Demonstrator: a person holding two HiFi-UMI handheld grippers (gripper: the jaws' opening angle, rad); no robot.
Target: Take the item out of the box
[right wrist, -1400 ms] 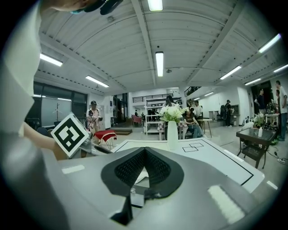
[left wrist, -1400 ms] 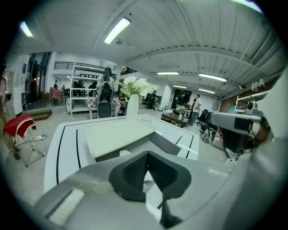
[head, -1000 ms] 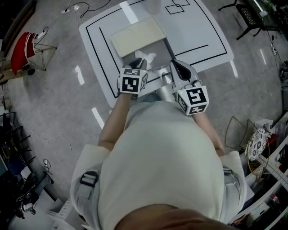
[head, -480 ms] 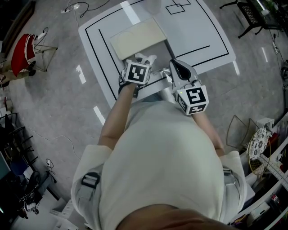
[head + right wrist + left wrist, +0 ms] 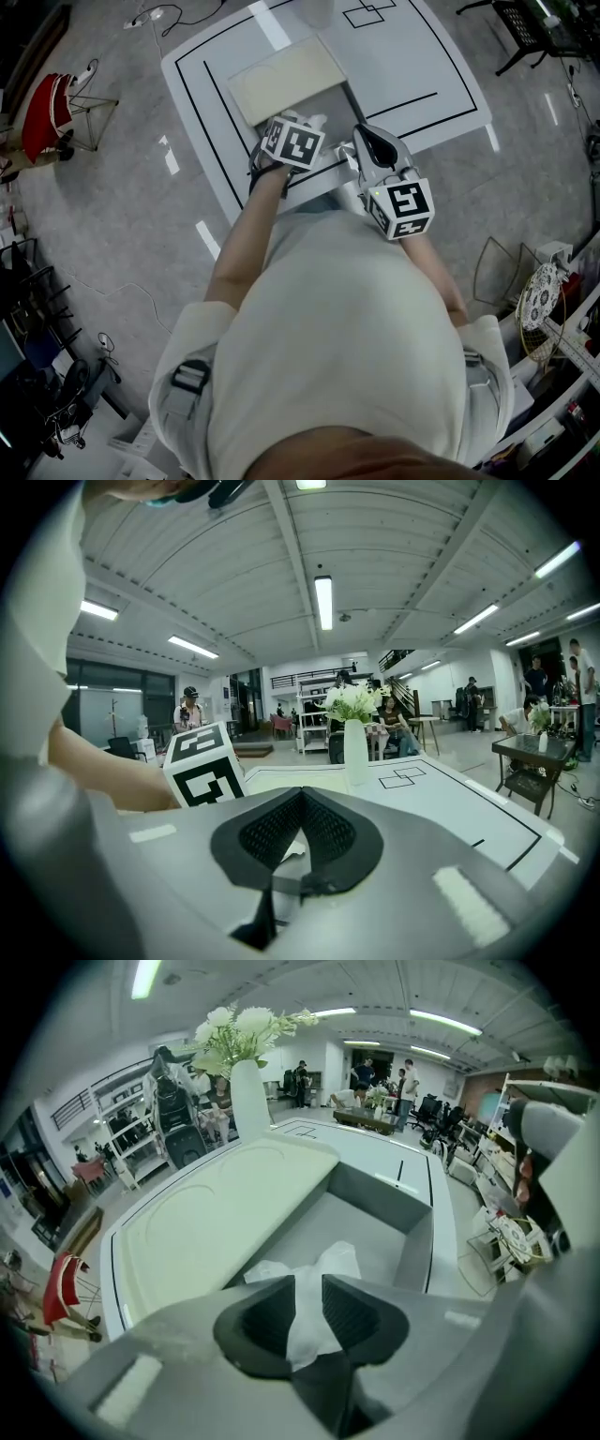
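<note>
A grey box [image 5: 412, 1241] lies open on the white table, its cream lid [image 5: 225, 1213] folded back to the left. Inside it rests a crumpled white item [image 5: 314, 1269], also showing in the head view as the white item [image 5: 314, 120] beside the lid [image 5: 286, 77]. My left gripper [image 5: 307, 1302] hangs over the box's near end with its jaws closing; the white item shows in the gap between them and the pads do not press it. My right gripper [image 5: 302, 799] is shut with nothing in it, held just right of the box [image 5: 375, 145].
A white vase of flowers [image 5: 248, 1091] stands at the table's far end, past the lid. The table top [image 5: 412, 56] carries black marked lines. A red chair [image 5: 42, 103] stands on the floor to the left. People and desks fill the room behind.
My left gripper has moved forward from near my body to over the box, its marker cube tipping over. The right gripper has stayed where it was.
</note>
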